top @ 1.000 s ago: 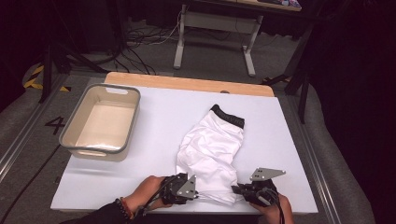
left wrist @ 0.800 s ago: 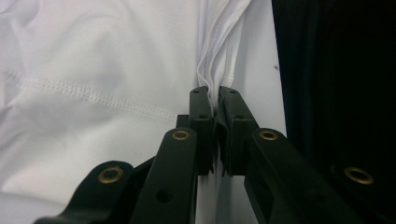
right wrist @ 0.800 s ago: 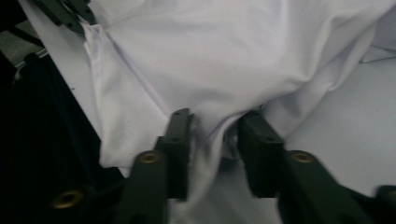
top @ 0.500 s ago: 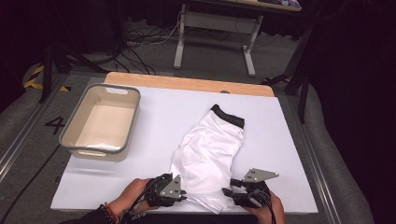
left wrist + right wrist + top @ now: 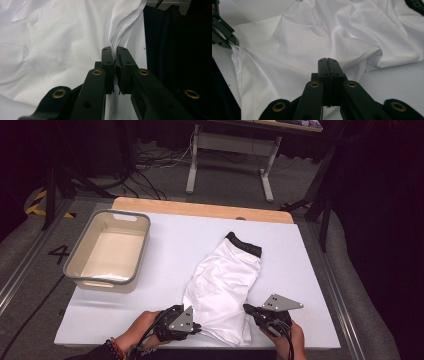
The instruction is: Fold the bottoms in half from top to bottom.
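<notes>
White shorts [image 5: 222, 285] with a black waistband [image 5: 243, 245] lie on the white table [image 5: 175, 235], waistband at the far end. My left gripper [image 5: 197, 326] [image 5: 114, 53] is at the near left hem. Its jaws have just been closing and are shut on a fold of the white cloth, which shows between the tips. My right gripper [image 5: 248, 309] [image 5: 327, 60] is at the near right corner of the shorts. Its jaws have just been closing and now meet flat, with no cloth showing between them. The left gripper [image 5: 224, 37] also appears far left in the right gripper view, pinching the hem.
A grey, empty bin [image 5: 75, 255] stands on the table's left side. The table's near edge lies just below both hands. A desk frame [image 5: 230, 165] and cables are on the floor beyond the far edge.
The shorts' near end has been pulled flatter and closer to the front edge. Both hands shifted slightly along that edge, and the right gripper has come up a little.
</notes>
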`<state>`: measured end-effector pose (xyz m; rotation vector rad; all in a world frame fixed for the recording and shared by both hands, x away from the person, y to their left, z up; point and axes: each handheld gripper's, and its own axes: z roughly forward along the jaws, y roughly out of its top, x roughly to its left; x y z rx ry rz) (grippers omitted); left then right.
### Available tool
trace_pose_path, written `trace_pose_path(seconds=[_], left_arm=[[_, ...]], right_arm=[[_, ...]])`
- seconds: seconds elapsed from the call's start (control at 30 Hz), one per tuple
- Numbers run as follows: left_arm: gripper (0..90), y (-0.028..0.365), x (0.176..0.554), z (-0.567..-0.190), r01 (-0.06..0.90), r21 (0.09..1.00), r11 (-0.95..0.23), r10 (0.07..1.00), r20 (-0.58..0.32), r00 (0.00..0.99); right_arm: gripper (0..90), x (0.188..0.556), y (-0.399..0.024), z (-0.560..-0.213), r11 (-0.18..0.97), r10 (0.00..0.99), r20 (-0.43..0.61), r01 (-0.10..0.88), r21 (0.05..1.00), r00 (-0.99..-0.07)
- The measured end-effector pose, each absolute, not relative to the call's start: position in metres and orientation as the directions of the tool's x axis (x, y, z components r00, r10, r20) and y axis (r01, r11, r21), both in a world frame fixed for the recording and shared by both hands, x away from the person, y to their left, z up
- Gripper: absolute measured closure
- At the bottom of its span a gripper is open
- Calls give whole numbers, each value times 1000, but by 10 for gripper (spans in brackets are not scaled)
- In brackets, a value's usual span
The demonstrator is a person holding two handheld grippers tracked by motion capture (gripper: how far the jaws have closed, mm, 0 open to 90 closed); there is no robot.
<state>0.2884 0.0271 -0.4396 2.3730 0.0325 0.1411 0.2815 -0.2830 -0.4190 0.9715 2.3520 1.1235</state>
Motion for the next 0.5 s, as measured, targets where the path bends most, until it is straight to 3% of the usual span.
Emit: trace_pose_path(seconds=[0.33, 0.37, 0.4, 0.43, 0.47, 0.5], left_arm=[[825, 28, 287, -439, -14, 701, -713, 72, 93, 993], [826, 28, 287, -440, -18, 697, -717, 68, 95, 993], [825, 27, 286, -441, -22, 701, -713, 68, 100, 993], [824, 27, 286, -441, -22, 701, -713, 68, 100, 993], [825, 26, 286, -442, -16, 699, -715, 67, 91, 994], [826, 25, 285, -443, -19, 696, -717, 62, 91, 994]], right_arm=[[898, 288, -288, -419, 420, 725, -2, 439, 794, -689], [804, 288, -289, -419, 413, 725, 4, 439, 798, -689], [649, 288, -289, -421, 408, 729, 8, 445, 797, -684], [649, 288, -289, -421, 408, 729, 8, 445, 797, -684], [551, 291, -289, -426, 415, 743, 14, 477, 775, -669], [525, 292, -290, -428, 404, 747, 28, 487, 775, -664]])
